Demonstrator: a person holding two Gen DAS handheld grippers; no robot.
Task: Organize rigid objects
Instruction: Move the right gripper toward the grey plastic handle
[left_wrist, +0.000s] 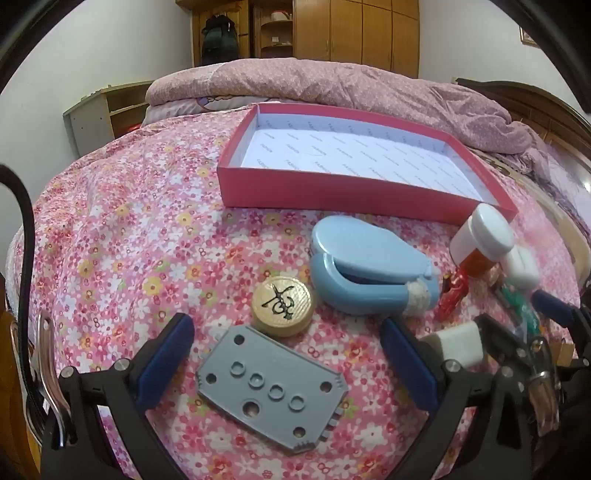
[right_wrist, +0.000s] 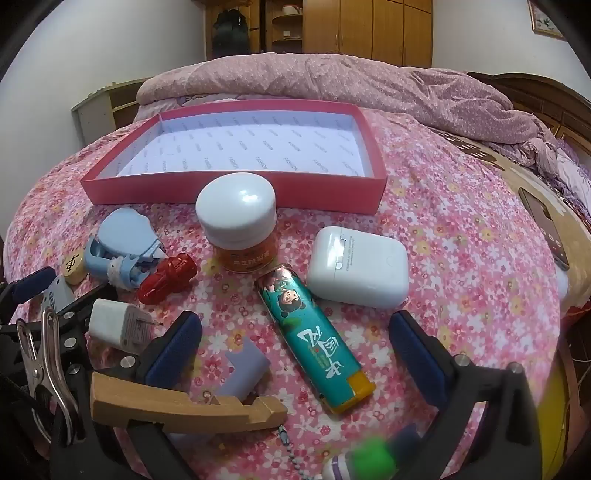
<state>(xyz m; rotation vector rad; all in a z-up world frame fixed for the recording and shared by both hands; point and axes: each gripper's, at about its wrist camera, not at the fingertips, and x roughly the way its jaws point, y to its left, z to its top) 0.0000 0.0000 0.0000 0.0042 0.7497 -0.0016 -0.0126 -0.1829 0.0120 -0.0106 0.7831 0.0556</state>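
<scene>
My left gripper (left_wrist: 288, 365) hangs over the flowered bed (left_wrist: 129, 236), fingers wide apart with nothing between the pads; the grey plate (left_wrist: 273, 391) lies on the bedspread between them, the gold game piece (left_wrist: 282, 304) touching it at 12 o'clock. My right gripper (right_wrist: 295, 354) is likewise spread wide, holding nothing, with the teal lighter (right_wrist: 317, 347) lying between its fingers. The pink box (right_wrist: 236, 192) sits at 12 o'clock, the white-lidded jar (right_wrist: 238, 221) just before it.
</scene>
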